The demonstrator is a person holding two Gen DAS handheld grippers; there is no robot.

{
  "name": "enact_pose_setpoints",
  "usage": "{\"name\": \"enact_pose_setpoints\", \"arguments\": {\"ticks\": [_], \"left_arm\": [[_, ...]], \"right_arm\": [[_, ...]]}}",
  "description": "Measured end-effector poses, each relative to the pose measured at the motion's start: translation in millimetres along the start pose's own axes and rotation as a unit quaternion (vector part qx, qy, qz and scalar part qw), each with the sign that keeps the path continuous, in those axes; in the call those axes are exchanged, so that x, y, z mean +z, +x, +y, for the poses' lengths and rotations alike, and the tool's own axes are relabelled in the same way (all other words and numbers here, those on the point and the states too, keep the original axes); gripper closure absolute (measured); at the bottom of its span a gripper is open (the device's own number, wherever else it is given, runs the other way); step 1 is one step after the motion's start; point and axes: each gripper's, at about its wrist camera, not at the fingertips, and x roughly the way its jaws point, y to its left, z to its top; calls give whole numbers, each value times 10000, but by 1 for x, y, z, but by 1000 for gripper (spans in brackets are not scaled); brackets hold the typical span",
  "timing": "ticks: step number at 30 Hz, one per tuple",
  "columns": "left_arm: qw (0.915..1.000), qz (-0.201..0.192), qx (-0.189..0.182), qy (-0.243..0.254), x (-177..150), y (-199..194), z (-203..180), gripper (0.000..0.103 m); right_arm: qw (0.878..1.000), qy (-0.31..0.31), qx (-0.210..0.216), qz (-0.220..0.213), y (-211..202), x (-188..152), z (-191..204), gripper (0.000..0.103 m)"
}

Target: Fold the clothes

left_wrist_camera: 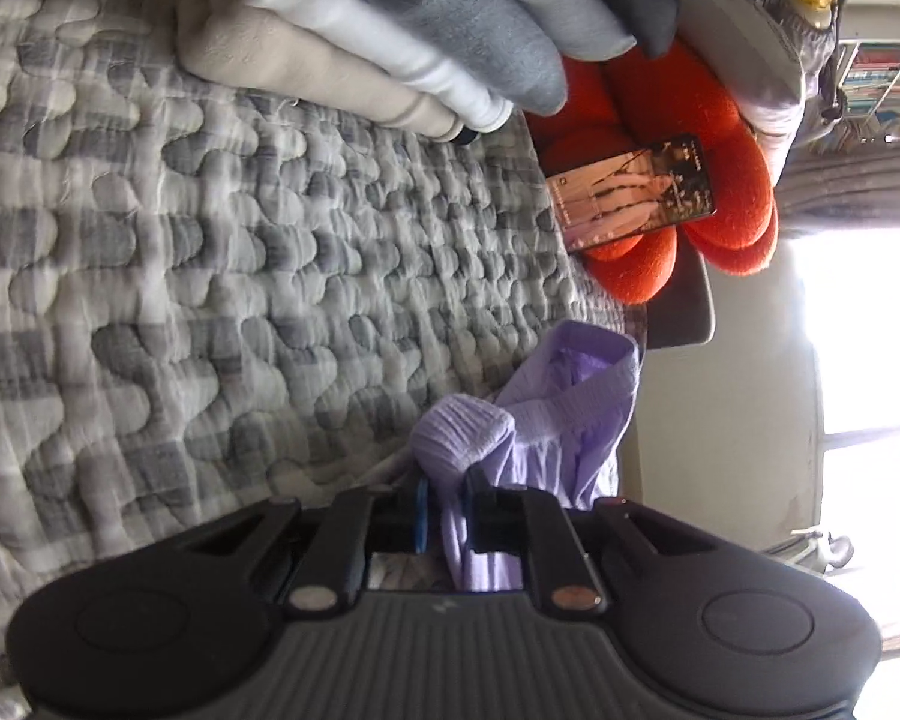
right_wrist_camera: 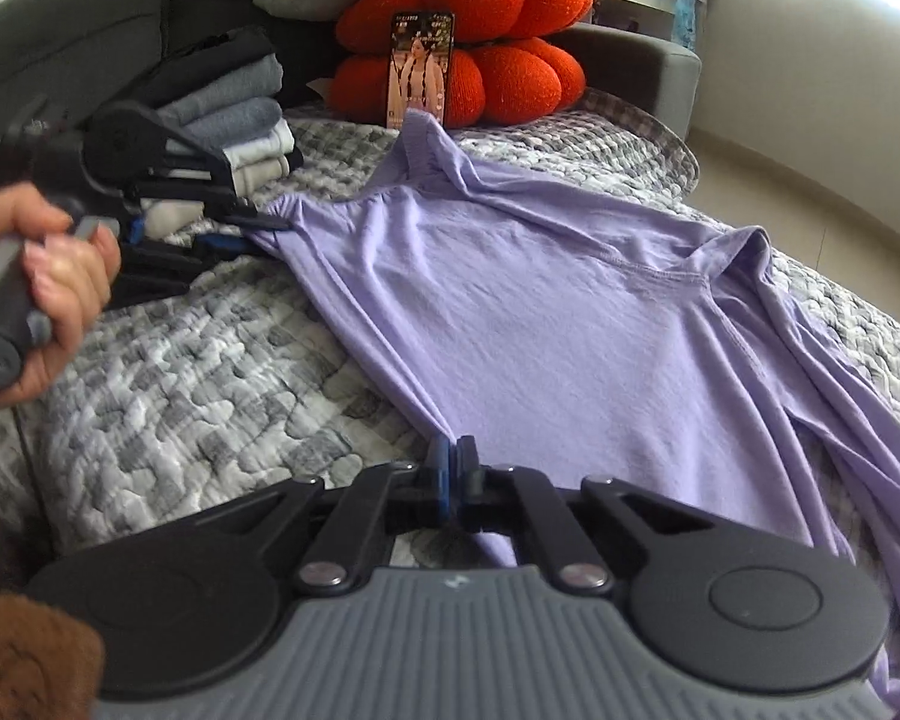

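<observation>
Both grippers, right gripper (right_wrist_camera: 453,459) and left gripper (left_wrist_camera: 447,495), pinch the lilac shirt (right_wrist_camera: 510,300) on the quilt (right_wrist_camera: 210,372).

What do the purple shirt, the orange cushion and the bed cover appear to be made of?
Purple shirt: thin knit jersey, probably cotton, matte; it drapes in soft creases and shows a stitched seam.
Orange cushion: fuzzy plush or chenille, judging by its fibrous, speckled pile.
Bed cover: quilted woven cotton, it seems, with puffy stitched cells in a grey-and-white check.
</observation>
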Motion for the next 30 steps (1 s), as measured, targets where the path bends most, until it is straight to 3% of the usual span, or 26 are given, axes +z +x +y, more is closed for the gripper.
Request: {"name": "enact_pose_setpoints", "arguments": {"ticks": [4, 7, 15, 21, 23, 28, 30], "left_arm": [[9998, 177, -95, -14, 1, -2, 0, 80], [9997, 175, -159, 5, 0, -4, -1, 69], [9999, 64, -79, 2, -6, -4, -2, 69], [9998, 170, 32, 59, -6, -7, -6, 67], [9997, 230, 69, 110, -6, -10, -8, 62], [9991, 250, 158, 309, -13, -17, -12, 59], [9987, 192, 207, 413, -16, -17, -14, 59]], "right_arm": [[9999, -53, -85, -109, -16, 2, -1, 102], [9999, -82, -140, 54, -17, 2, -3, 102], [9986, -90, -247, 456, -13, -8, -14, 102], [9990, 164, -104, 410, -18, -10, -27, 101], [9991, 166, -41, 376, -20, -11, -28, 91], [9997, 34, 130, 218, -28, -9, -25, 87], [9998, -91, 169, 102, -31, -7, -20, 73]]}}
